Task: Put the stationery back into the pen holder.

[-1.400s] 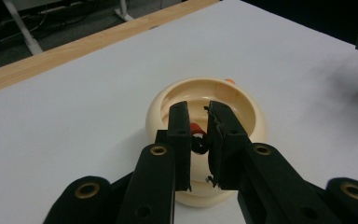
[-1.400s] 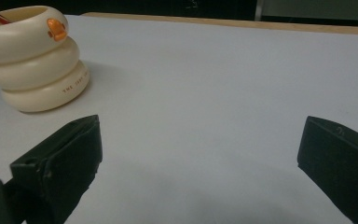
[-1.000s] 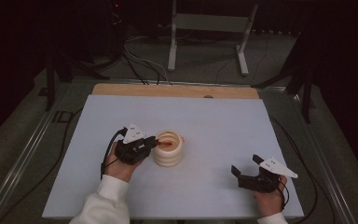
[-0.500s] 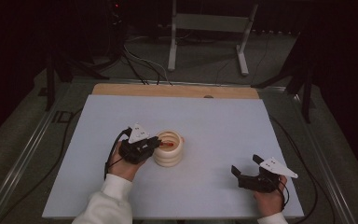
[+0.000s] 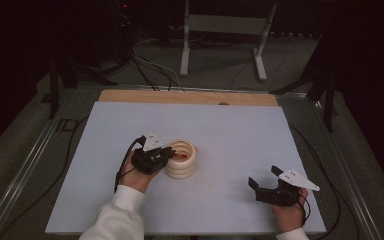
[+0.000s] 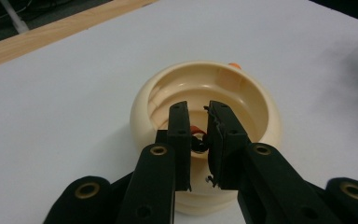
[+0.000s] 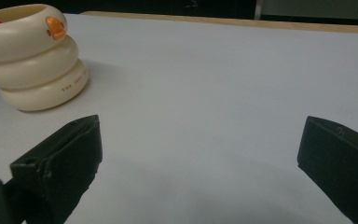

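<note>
Though the cream ribbed plastic cup [image 5: 181, 159] looks light, the left hand-held gripper [image 6: 199, 140] pinches something small and orange [image 6: 195, 130] inside; right hand-held gripper [image 7: 200, 154] gapes.

White table [image 5: 230, 125]: cream ringed pot [image 5: 182, 159] left of centre, something red inside. Left gripper [image 5: 167, 153] at the pot's rim. Right gripper [image 5: 262, 177] well apart near the front right corner, jaws spread. Wooden strip [image 5: 190, 97] along the far edge.

Cream ribbed cup [image 5: 182, 159], orange spot
</note>
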The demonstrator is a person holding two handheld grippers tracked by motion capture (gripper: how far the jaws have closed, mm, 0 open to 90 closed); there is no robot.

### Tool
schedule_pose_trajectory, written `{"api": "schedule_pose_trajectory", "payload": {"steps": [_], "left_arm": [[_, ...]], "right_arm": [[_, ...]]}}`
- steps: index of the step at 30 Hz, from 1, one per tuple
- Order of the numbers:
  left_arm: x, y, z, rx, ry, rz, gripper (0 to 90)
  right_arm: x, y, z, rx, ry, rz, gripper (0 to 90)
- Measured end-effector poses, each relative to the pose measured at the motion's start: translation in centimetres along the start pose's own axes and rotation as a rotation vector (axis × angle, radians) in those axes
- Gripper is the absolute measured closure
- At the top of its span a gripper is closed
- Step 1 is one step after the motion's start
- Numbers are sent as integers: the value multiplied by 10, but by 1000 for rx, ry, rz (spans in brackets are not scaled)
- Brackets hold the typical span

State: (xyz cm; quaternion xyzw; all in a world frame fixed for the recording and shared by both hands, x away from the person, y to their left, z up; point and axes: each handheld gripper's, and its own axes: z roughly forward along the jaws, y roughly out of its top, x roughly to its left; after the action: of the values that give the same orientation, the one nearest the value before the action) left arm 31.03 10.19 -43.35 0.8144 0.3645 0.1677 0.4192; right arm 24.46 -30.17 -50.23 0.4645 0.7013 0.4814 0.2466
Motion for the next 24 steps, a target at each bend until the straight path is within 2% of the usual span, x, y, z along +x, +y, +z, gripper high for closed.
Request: {"api": "schedule_pose_trajectory", "payload": {"steps": [11,16,21,24], "left_arm": [[1,-2,0,9,4,7,798],[2,-4,0,-9,-7,3,598],[3,-4,-4,-50,17,-19,378],[5,-4,-8,-74,36,-35,284]], "right_arm": [[0,0,0,0,0,2,0],[0,0,-1,1,0,2,0],[0,0,0,2,-1,0,0],[0,0,-1,0,0,2,0]]}}
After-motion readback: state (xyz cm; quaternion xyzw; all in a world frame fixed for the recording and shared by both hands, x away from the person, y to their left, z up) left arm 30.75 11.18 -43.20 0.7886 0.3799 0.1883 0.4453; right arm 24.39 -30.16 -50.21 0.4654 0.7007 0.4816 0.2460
